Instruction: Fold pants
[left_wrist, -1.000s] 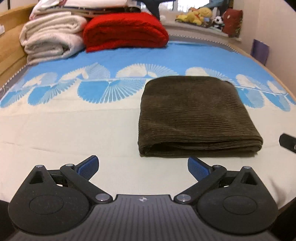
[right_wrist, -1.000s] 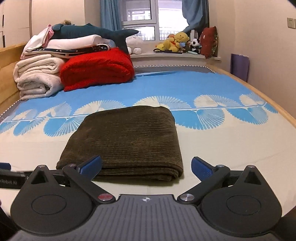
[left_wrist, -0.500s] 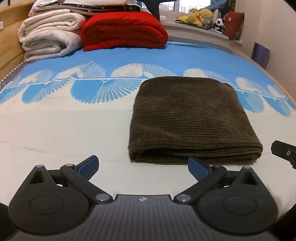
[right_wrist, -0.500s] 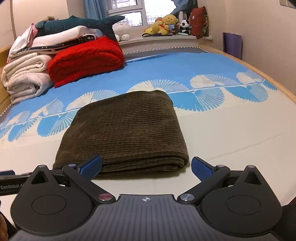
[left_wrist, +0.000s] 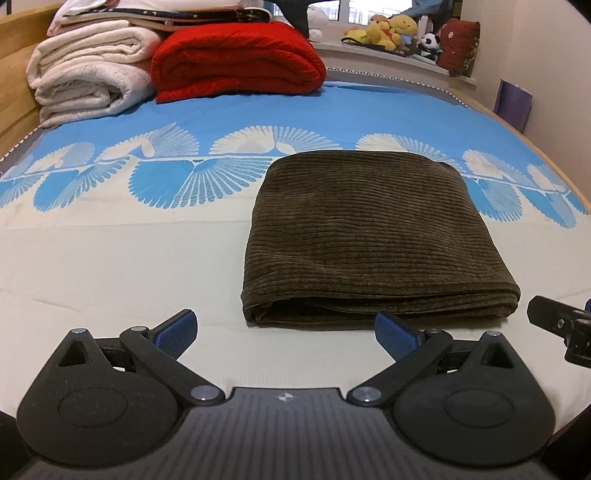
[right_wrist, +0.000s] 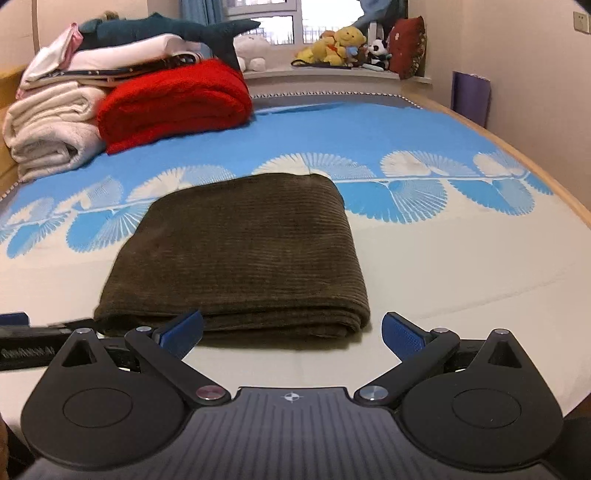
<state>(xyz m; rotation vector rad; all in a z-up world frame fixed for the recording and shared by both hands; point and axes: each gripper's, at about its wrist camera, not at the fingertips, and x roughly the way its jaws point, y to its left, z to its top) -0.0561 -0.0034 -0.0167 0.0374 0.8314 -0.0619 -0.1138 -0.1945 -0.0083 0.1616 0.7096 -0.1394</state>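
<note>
Blue-patterned bedding (left_wrist: 110, 258) carries the pants (left_wrist: 369, 236), a folded brown rectangle. We have drawn nearer its front edge; left gripper (left_wrist: 286, 328) and right gripper (right_wrist: 291, 330) hover with jaws spread, empty. Folding appears complete.

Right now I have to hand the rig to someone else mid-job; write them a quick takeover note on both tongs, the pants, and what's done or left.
Left tongs: open, holding nothing, low over the sheet in front of the pants' near left corner.
Right tongs: open, holding nothing, at the near edge of the pants; whether the left pad touches the cloth cannot be told.
Pants: brown corduroy, lying on the bed sheet as a compact rectangle of several layers, folded edges facing the tongs.
Done: the folding looks complete.
Left: probably only a check that the layers sit square, then pull both tongs back.
</note>
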